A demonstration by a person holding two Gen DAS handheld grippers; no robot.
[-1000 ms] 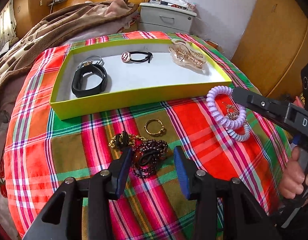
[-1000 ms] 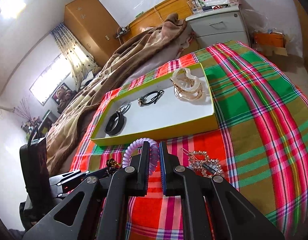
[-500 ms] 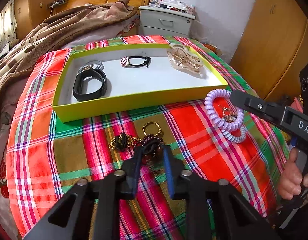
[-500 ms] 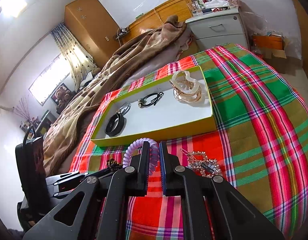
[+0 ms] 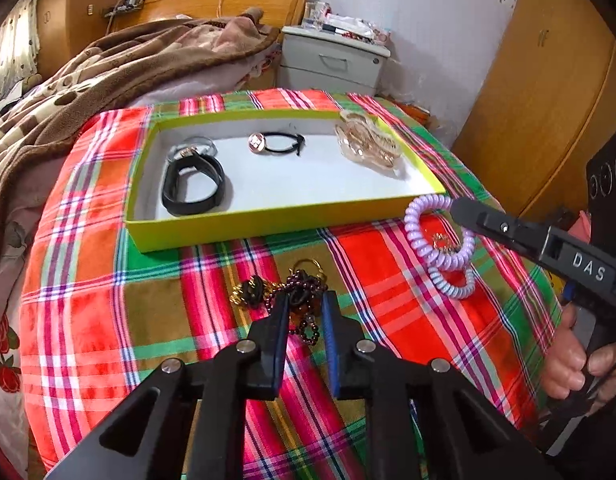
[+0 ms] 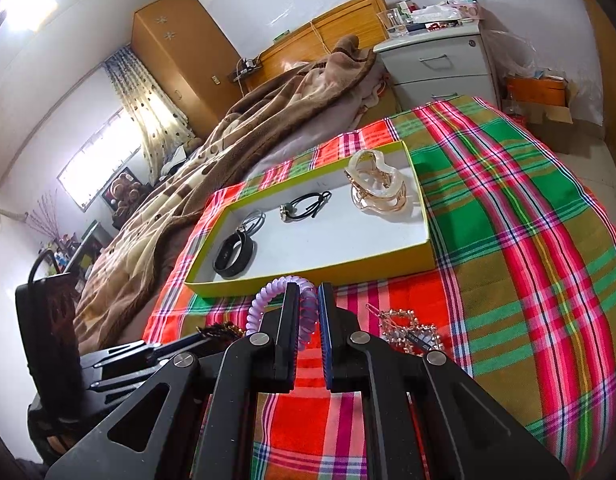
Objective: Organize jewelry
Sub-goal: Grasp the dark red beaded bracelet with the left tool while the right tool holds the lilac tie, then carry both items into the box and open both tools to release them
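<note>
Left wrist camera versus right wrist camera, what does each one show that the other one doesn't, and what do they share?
Only the left wrist view shows the dark beaded bracelet pinched by the left gripper, a second, paler coil tie on the cloth, and the hand on the right tool. Only the right wrist view shows the window and the rhinestone hair clip clearly. Both show the yellow-green tray, the black strap, the hair claw and the purple coil tie in the right gripper.
</note>
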